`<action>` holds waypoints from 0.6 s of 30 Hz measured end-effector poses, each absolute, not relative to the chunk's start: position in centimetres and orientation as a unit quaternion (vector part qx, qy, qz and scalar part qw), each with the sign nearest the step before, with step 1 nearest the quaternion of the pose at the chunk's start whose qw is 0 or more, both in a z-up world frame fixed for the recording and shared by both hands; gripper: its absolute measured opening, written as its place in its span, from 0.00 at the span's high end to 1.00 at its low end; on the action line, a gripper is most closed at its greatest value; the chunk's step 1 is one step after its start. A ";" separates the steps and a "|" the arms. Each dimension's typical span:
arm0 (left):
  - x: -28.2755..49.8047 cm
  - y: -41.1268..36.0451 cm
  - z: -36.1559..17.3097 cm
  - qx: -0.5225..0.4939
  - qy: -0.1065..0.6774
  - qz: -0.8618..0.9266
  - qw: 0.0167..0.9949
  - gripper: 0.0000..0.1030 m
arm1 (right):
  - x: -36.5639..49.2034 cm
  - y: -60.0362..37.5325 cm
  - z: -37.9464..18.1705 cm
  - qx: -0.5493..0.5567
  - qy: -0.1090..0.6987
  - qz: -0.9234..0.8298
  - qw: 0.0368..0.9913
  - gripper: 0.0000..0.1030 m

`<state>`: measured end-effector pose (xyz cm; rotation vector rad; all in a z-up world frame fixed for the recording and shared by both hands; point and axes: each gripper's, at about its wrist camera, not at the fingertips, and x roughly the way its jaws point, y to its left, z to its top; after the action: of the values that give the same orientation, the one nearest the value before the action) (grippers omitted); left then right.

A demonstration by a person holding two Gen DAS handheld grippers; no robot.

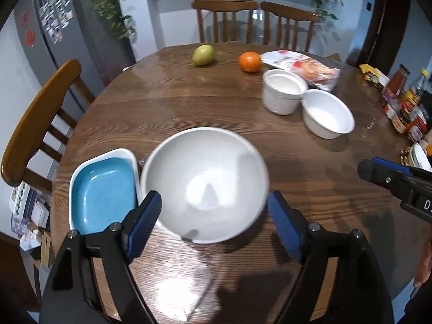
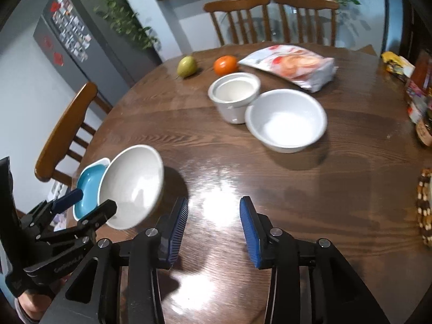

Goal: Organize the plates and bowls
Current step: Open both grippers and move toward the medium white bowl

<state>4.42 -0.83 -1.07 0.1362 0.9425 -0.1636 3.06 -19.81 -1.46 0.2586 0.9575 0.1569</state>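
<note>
From my left wrist camera, the left gripper (image 1: 214, 213) stands with its jaws wide apart, and the large white bowl (image 1: 205, 183) sits on the wooden table (image 1: 189, 102) between and just ahead of the blue pads (image 1: 145, 216). The bowl's near rim reaches into the gap, but neither pad presses on it, so I read this gripper as open with nothing held. Just to the bowl's left, rim almost against rim, lies the blue-lined rectangular dish (image 1: 104, 189), beside my left finger. The right wrist camera shows the same pair from the side: the white bowl (image 2: 132, 186) in front of the blue dish (image 2: 89, 186), with the left gripper (image 2: 83, 202) spread at the bowl's near edge; I cannot tell from here whether a fingertip brushes the rim. My right gripper (image 2: 213, 229) is partly open over bare, glossy tabletop (image 2: 297, 189), nothing between its pads (image 2: 178, 229); the bowl lies off to its left, just beyond the left pad. Farther across the table, well ahead of both grippers, a white straight-sided pot (image 2: 233, 95) touches a second white bowl (image 2: 286, 120). Behind them are a bag of snacks (image 2: 294, 66), an orange (image 2: 225, 64) and a green pear (image 2: 186, 66). In the left view, the right gripper (image 1: 378, 175) shows only at the right edge.
</note>
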 end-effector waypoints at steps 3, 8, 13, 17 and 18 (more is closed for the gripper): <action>4.0 -2.4 -0.9 0.072 0.451 -0.092 0.885 0.22 | 2.3 -21.7 -1.0 0.129 0.453 0.063 0.880 0.61; 4.0 -5.2 -0.5 0.079 0.448 -0.109 0.884 0.22 | 1.4 -24.4 -0.5 0.132 0.445 0.045 0.884 0.61; 4.8 -8.3 0.6 0.083 0.436 -0.118 0.888 0.22 | 1.0 -28.6 0.8 0.127 0.433 0.011 0.892 0.61; 6.3 -10.3 1.3 0.077 0.429 -0.113 0.893 0.22 | 1.6 -30.8 1.8 0.119 0.424 -0.007 0.898 0.61; 6.7 -10.7 1.4 0.074 0.427 -0.111 0.894 0.22 | 1.9 -31.3 2.0 0.117 0.422 -0.008 0.899 0.61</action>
<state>6.67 -10.69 1.40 0.1543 0.8857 -0.2297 1.91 -31.31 1.99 0.2415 0.8743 -0.0164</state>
